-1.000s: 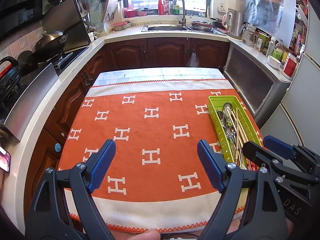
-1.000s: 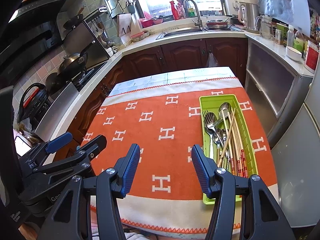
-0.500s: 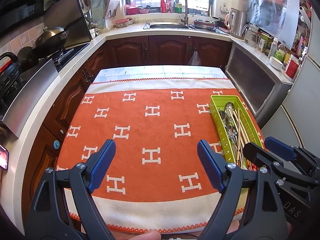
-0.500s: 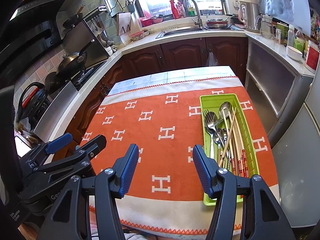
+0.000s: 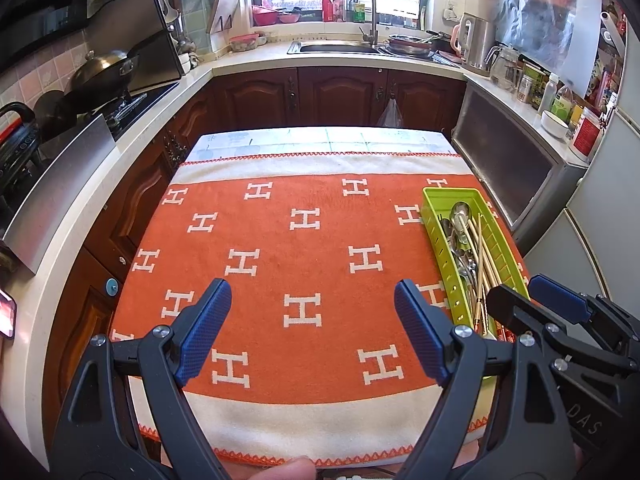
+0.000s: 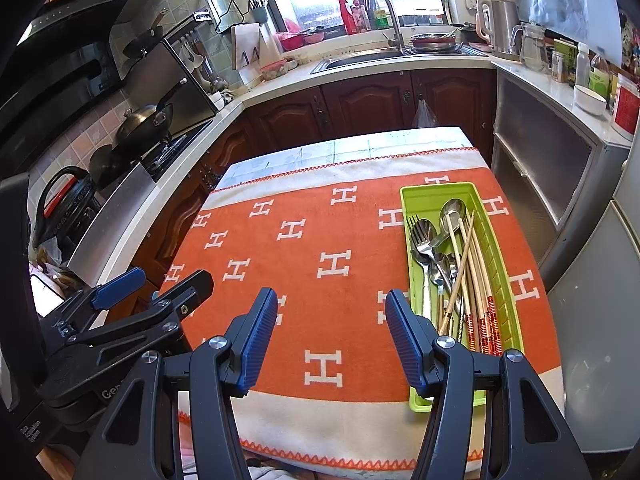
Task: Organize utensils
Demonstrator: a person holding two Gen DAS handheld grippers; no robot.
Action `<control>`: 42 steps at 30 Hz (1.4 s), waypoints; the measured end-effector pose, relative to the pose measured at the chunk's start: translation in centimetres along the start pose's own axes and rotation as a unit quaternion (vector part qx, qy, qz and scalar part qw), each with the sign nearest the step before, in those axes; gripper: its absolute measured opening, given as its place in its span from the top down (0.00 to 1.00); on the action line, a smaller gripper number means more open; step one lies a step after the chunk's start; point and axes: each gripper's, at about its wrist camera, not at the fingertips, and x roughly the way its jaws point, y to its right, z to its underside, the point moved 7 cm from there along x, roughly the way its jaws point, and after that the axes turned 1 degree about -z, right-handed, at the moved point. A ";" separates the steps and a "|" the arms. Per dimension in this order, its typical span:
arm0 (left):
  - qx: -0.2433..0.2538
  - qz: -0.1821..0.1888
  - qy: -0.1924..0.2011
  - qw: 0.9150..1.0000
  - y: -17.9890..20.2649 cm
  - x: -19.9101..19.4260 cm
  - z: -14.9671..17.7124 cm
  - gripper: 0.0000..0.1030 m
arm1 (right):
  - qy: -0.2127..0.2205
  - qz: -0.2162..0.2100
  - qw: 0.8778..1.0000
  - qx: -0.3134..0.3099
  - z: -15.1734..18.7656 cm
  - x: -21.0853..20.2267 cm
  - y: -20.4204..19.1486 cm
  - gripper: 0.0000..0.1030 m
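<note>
Surface: an orange woven cloth with white H motifs and cream borders is covering the small worktop, whose pale tiled far end is showing beyond the cloth's zigzag hem.
Room: a kitchen is wrapping around the worktop, with dark wooden cabinet doors, a steel sink with a curved tap under the window, and a dark wok sitting on the stove at the left.
Tray: one lime-green slotted plastic tray is lying lengthwise along the cloth's right edge.
Count: two round-bowled steel spoons are showing clearly at the far end, one steel fork is lying on the tray's left side, and a bundle of pale wooden chopsticks with red-banded ends is filling the right side; further steel pieces are overlapping too much to count.
Look: the utensils are all lying inside the tray, heads pointing away, the chopsticks crossing slightly over the steel.
Left gripper: hovering over the near middle of the cloth, its blue-padded black fingers spread wide, gripping nothing.
Right gripper: hovering just left of the tray's near end, its blue-padded fingers spread apart, pinching nothing.
</note>
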 end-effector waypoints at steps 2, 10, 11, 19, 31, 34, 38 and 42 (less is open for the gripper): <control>-0.001 0.003 -0.001 1.000 0.1 0.2 0.1 0.20 | 0.002 0.001 1.000 -0.001 0.0 -0.1 0.1 0.45; -0.002 0.000 -0.004 1.000 0.1 0.4 0.1 0.20 | 0.000 0.001 1.000 0.003 0.6 0.5 -0.2 0.45; -0.001 0.000 -0.004 1.000 0.1 0.5 0.1 0.20 | 0.000 0.001 1.000 0.003 0.6 0.6 -0.3 0.45; -0.002 -0.002 -0.011 1.000 -0.1 1.1 0.2 0.20 | -0.006 0.001 1.000 0.008 0.9 0.9 -0.5 0.45; -0.006 -0.003 -0.019 1.000 -0.4 1.9 0.4 0.21 | -0.014 0.001 1.000 0.010 0.8 2.0 -0.6 0.45; -0.006 -0.002 -0.019 1.000 -0.4 1.9 0.4 0.21 | -0.016 0.000 1.000 0.011 0.7 2.3 -0.5 0.45; -0.008 -0.002 -0.021 1.000 -0.4 2.0 0.5 0.21 | -0.017 0.000 1.000 0.011 0.7 2.3 -0.5 0.45; -0.008 -0.002 -0.027 1.000 -0.6 2.5 0.7 0.21 | -0.021 0.001 1.000 0.012 0.9 2.8 -0.6 0.45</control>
